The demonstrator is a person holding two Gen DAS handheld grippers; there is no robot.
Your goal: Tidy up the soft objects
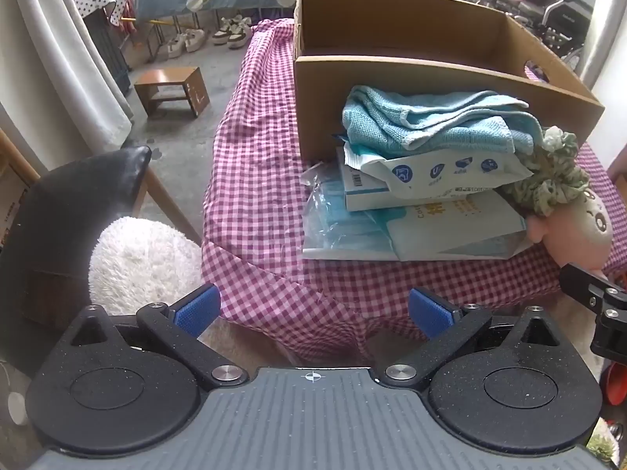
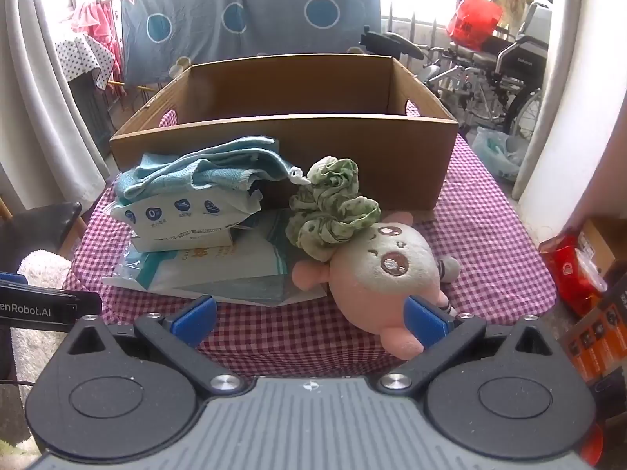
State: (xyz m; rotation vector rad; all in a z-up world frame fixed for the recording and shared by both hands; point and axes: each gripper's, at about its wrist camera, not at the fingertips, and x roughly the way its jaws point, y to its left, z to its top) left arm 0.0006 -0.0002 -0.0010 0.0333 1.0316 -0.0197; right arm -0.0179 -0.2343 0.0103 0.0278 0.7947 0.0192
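On a tabletop (image 2: 490, 235) draped in red-and-white gingham stood a cardboard box (image 2: 274, 145), open at the top, at twelve o'clock in the right wrist view. As far as its interior showed, nothing lay inside; the floor of the box was hidden behind its near wall. An oval handle hole pierced its right wall.

All the soft things lay outside the box, against its near wall. From left to right: a folded light blue towel (image 2: 203, 172) sat on top of a white wipes packet (image 2: 176, 215), which rested on a flat white-and-blue pack (image 2: 227, 270) and a clear bag of blue masks (image 1: 337, 227). Just to the right, a green patterned scrunchie (image 2: 333, 203) lay touching the head of a pink-and-cream plush toy (image 2: 376, 274), which lay at about five o'clock from the pile, near the front edge of the tabletop.

The left gripper (image 1: 313, 309) hung off the front edge at six o'clock, its blue fingers (image 1: 196, 309) spread wide and grasping nothing. The right gripper (image 2: 311, 317) was likewise released, fingers wide apart; its right finger (image 2: 425, 321) sat against the plush toy's lower body, the left one clear of everything.

At nine o'clock in the left wrist view stood a dark chair (image 1: 78, 211) with a white fluffy cushion (image 1: 145, 262).
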